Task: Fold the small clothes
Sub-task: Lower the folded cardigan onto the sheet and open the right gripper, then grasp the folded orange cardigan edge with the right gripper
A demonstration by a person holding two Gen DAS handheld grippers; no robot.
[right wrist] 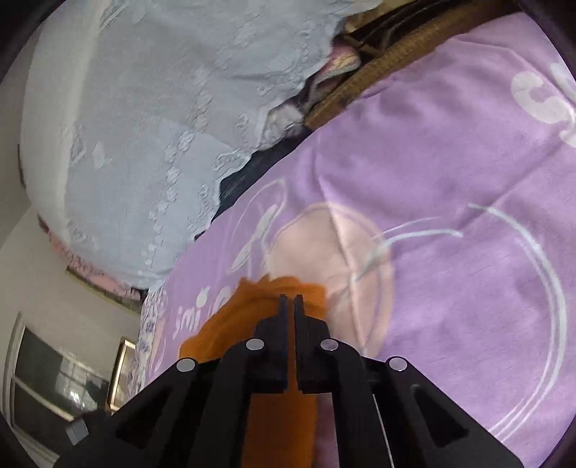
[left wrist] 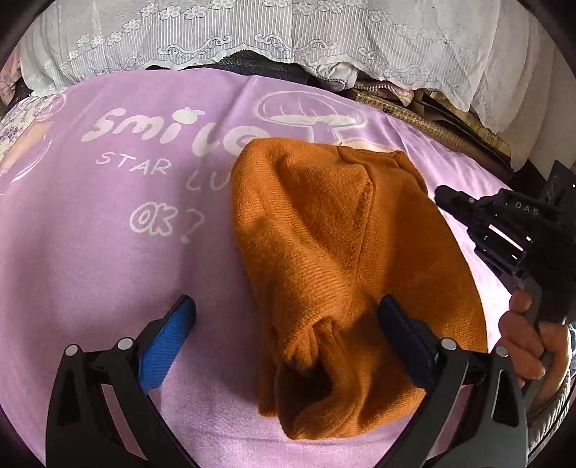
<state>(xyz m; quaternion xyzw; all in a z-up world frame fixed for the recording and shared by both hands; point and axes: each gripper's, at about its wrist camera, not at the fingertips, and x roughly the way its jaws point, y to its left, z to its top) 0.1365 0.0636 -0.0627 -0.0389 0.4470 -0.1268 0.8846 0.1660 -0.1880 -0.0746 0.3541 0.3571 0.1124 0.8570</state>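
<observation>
The orange garment [left wrist: 334,259] lies bunched on the purple sheet [left wrist: 108,270], its near end partly hidden between the wide-open left claw [left wrist: 288,324], while the right claw [right wrist: 288,306] is closed, with nothing visibly gripped.

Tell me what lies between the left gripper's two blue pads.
In the left wrist view, the near end of the orange garment lies between the open left gripper's pads, plus purple sheet.

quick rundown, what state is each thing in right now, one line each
orange knitted garment: partly folded and bunched, lying on the sheet, one opening gaping at the near end
left tongs: open, blue pads either side of the garment's near end, not pressing it
right tongs: shut, holding nothing, tips over the garment's edge
purple printed sheet: spread out, lightly creased
white lace cover: draped behind the sheet
</observation>
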